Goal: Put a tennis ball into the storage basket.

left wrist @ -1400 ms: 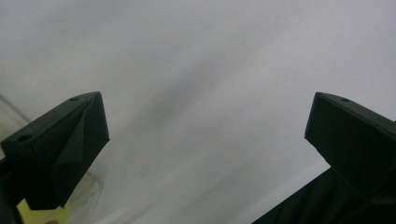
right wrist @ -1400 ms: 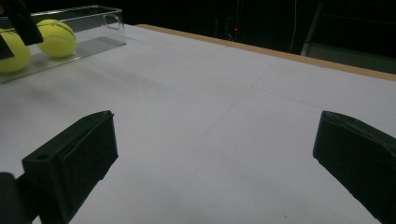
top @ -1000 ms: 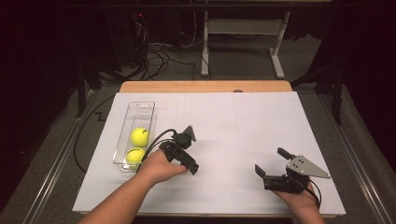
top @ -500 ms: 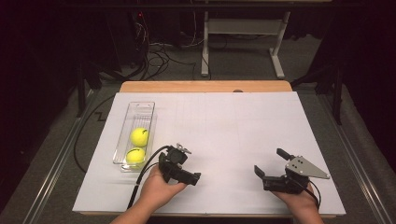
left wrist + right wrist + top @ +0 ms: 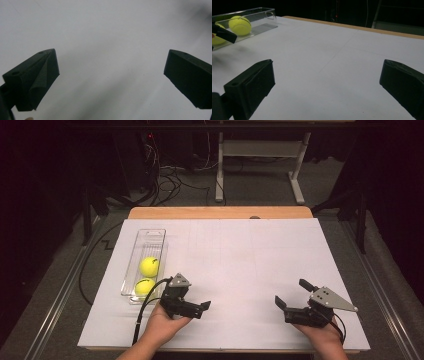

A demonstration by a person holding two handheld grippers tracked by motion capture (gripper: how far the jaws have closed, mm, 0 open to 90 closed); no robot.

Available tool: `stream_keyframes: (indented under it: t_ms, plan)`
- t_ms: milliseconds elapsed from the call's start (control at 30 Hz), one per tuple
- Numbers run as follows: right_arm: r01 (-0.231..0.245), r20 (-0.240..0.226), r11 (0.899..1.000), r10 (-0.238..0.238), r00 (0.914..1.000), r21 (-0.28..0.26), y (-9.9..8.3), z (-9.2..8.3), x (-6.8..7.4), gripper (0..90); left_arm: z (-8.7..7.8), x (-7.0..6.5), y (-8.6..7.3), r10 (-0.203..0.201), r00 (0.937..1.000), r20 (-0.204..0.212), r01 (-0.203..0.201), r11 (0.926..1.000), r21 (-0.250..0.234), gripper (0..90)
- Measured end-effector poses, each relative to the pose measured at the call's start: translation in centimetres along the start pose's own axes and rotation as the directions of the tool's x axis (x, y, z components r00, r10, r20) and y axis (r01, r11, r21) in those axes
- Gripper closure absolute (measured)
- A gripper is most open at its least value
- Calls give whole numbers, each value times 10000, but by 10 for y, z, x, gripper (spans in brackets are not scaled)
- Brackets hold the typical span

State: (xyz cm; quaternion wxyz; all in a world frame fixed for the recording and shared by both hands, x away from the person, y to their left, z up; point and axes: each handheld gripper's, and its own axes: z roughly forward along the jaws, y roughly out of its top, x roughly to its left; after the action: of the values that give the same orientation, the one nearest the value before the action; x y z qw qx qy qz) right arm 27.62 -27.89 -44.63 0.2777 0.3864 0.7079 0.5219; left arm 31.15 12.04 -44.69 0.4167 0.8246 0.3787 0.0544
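Nearby, two yellow tennis balls [image 5: 146,276] lie in the clear tray [image 5: 152,237] by the surface's left edge. Just beside its near end, the left gripper [image 5: 192,306] rests with jaws wide apart, empty. Well apart, near the front right corner, the right gripper [image 5: 291,294] also gapes empty.

Two bright yellow-green tennis balls, the far tennis ball [image 5: 149,266] and the near tennis ball [image 5: 144,287], sit in a clear, colourless tray [image 5: 153,237], and against the plain white table cover [image 5: 240,255] they are the only strong colour on the table. The cover is unpatterned apart from faint straight crease lines, and a strip of pale tan wooden table edge [image 5: 220,213] shows along its far side. Both the left gripper [image 5: 196,307] and the right gripper [image 5: 290,295] are matt black with a grey plate on top, and the floor [image 5: 60,285] around is dark grey.
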Motion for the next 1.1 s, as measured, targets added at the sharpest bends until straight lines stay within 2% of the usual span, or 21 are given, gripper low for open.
stream_keyframes:
  t_ms: [167,233,267,300,333,367,400,467,500,567,633,733,833,900,933,967,1000,1033,1100]
  plan:
    - [-132,167,9999,133,9998,-39,0,-3,-1,1,-7,1,-3,613,9977,303,-593,9961,-648,12]
    - [-136,232,9999,137,9996,-50,1,-3,-1,1,-11,1,-4,859,9952,463,-813,9923,-931,15]
    - [-154,243,9999,155,9996,-53,1,-4,-1,1,-15,1,-4,1020,9935,511,-951,9878,-1231,17]
    - [-182,271,9998,184,9995,-86,1,-5,-1,1,-17,1,-5,1039,9931,547,-953,9854,-1414,21]
    - [-159,282,9998,162,9995,-112,1,-5,-1,1,-20,1,-5,1111,9919,620,-997,9814,-1642,21]
    - [-164,277,9998,167,9995,-118,2,-6,-1,1,-24,1,-6,1209,9905,655,-1050,9727,-2067,22]
    - [-141,274,9998,146,9995,-167,2,-7,0,1,-27,1,-6,1250,9899,662,-1072,9685,-2247,28]
    - [-148,272,9996,155,9995,-242,3,-8,0,1,-36,1,-7,1319,9889,688,-1074,9532,-2827,30]
    - [-132,264,9995,139,9996,-273,3,-9,0,1,-38,1,-7,1312,9892,646,-1065,9491,-2965,30]
    - [-130,212,9995,136,9997,-293,3,-10,0,1,-44,2,-9,1303,9903,474,-1070,9356,-3365,30]
    - [-65,125,9994,69,9999,-326,4,-10,2,1,-49,3,-9,1262,9914,357,-1064,9331,-3436,18]
    - [-37,74,9991,40,10000,-413,5,-11,4,1,-58,6,-13,1259,9920,104,-1128,9198,-3757,2]
    - [6,10,9984,-5,10000,-566,7,-13,6,1,-68,10,-19,1430,9897,6,-1313,9107,-3915,2]
    - [38,-73,9978,-43,10000,-657,8,-14,6,1,-73,12,-23,1306,9912,-205,-1277,9055,-4048,2]
    - [60,-91,9976,-66,9999,-685,8,-14,6,1,-77,15,-24,1103,9938,-139,-1054,8946,-4344,1]
    - [71,-126,9974,-81,9999,-723,9,-14,6,1,-79,17,-24,991,9950,-147,-950,8870,-4519,1]
    - [73,-124,9973,-82,9999,-729,9,-13,6,1,-79,18,-24,928,9956,-150,-893,8844,-4581,2]
    - [79,-131,9975,-88,9999,-701,9,-13,6,1,-79,19,-24,874,9961,-144,-843,8855,-4569,2]
    - [93,-113,9975,-101,9999,-696,9,-12,6,1,-78,21,-24,912,9956,-232,-921,8948,-4368,2]
